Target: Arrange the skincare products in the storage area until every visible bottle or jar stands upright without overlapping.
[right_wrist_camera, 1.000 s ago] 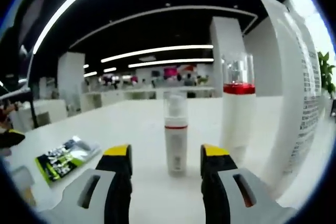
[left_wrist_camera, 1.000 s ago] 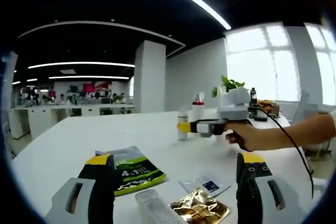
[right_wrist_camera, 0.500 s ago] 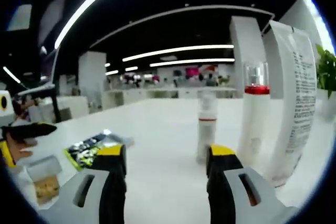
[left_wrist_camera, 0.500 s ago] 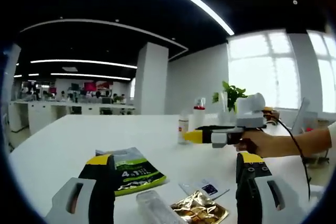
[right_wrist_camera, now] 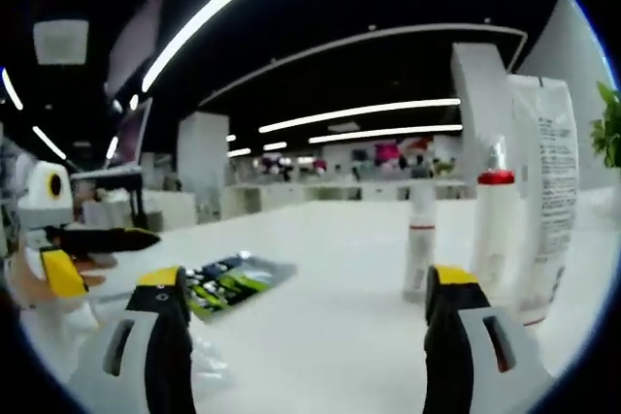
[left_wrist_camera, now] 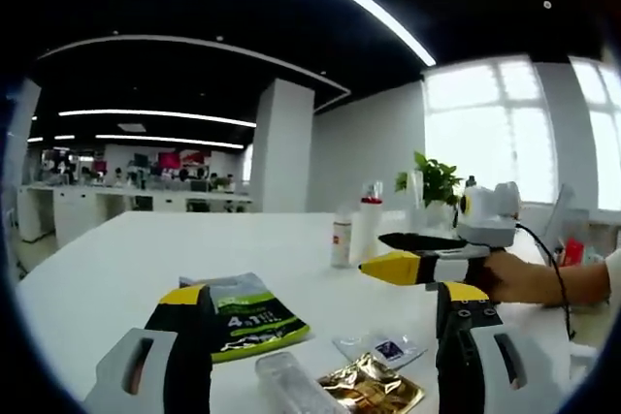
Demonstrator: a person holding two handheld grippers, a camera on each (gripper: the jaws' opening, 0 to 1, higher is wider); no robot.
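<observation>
Bottles (right_wrist_camera: 420, 244) stand upright at the table's (right_wrist_camera: 320, 327) far side: a small pump bottle, a red-capped one (right_wrist_camera: 493, 230) just right of it, and a white tube (right_wrist_camera: 541, 210) right again, none overlapping. A second ago our right gripper (right_wrist_camera: 304, 322) framed the pump bottle closely; now it has drawn back, jaws wide apart and empty, so we judge that bottle set. Our left gripper (left_wrist_camera: 320, 336) hangs open near us, over a green pouch (left_wrist_camera: 247, 317), a clear pack (left_wrist_camera: 291, 385), a gold sachet (left_wrist_camera: 374, 390) and a small sachet (left_wrist_camera: 383, 348). Between pouch and bottles the tabletop lies bare, giving room. The table edge curves away left of the pouch.
</observation>
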